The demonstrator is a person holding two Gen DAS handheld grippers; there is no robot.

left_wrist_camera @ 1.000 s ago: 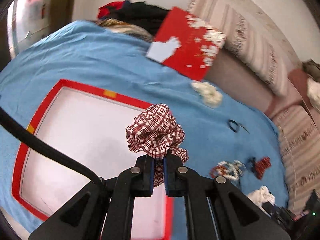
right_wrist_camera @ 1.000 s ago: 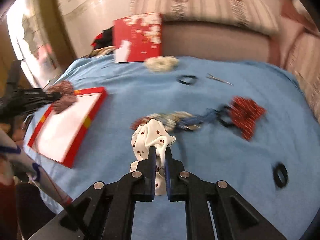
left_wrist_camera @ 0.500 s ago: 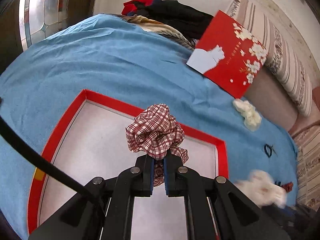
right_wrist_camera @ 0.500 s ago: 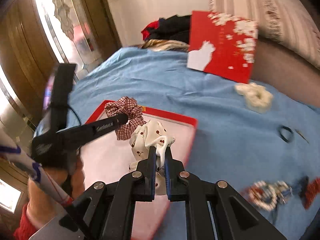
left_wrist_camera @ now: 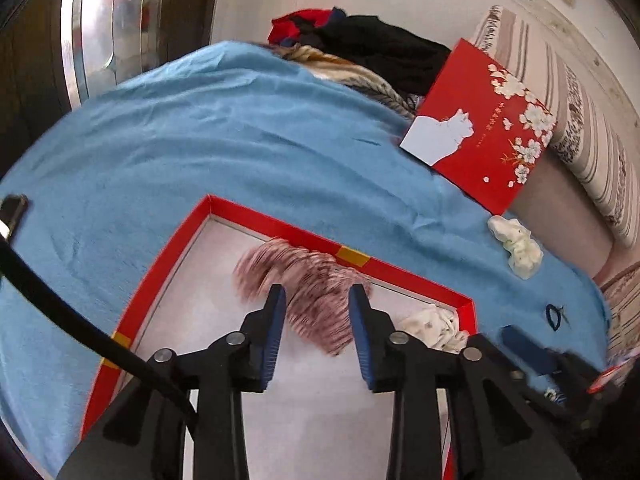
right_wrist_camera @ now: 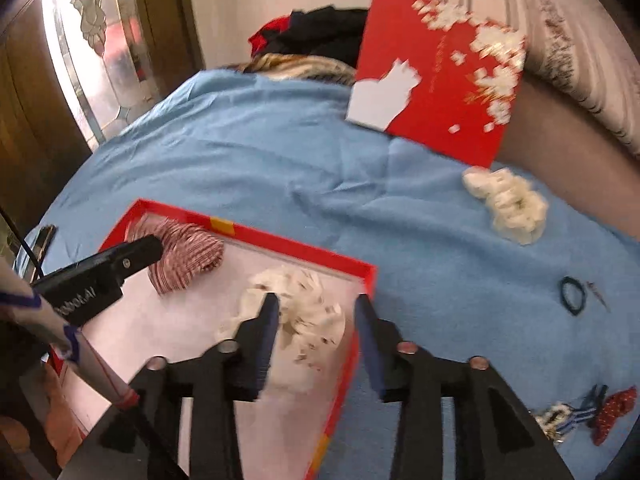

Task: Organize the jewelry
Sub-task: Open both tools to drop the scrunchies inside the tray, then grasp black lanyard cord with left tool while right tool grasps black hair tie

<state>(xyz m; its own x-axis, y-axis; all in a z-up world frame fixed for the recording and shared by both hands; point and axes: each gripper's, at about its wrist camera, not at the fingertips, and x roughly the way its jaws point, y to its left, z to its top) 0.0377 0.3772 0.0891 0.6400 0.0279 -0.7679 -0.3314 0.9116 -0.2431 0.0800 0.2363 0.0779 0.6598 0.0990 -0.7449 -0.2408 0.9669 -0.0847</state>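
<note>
Jaws on your left gripper have just been opening, freeing the plaid scrunchie (blurred) over the red tray. Your right gripper has likewise just parted around the white scrunchie, gripping nothing.

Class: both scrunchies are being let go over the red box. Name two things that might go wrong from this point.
1. The white scrunchie sits near the red box's right wall; the right gripper, its jaws just opened, might snag it when it pulls away and drag it out.
2. The left gripper's jaws have just opened around the blurred plaid scrunchie; fabric may catch a pad.
</note>
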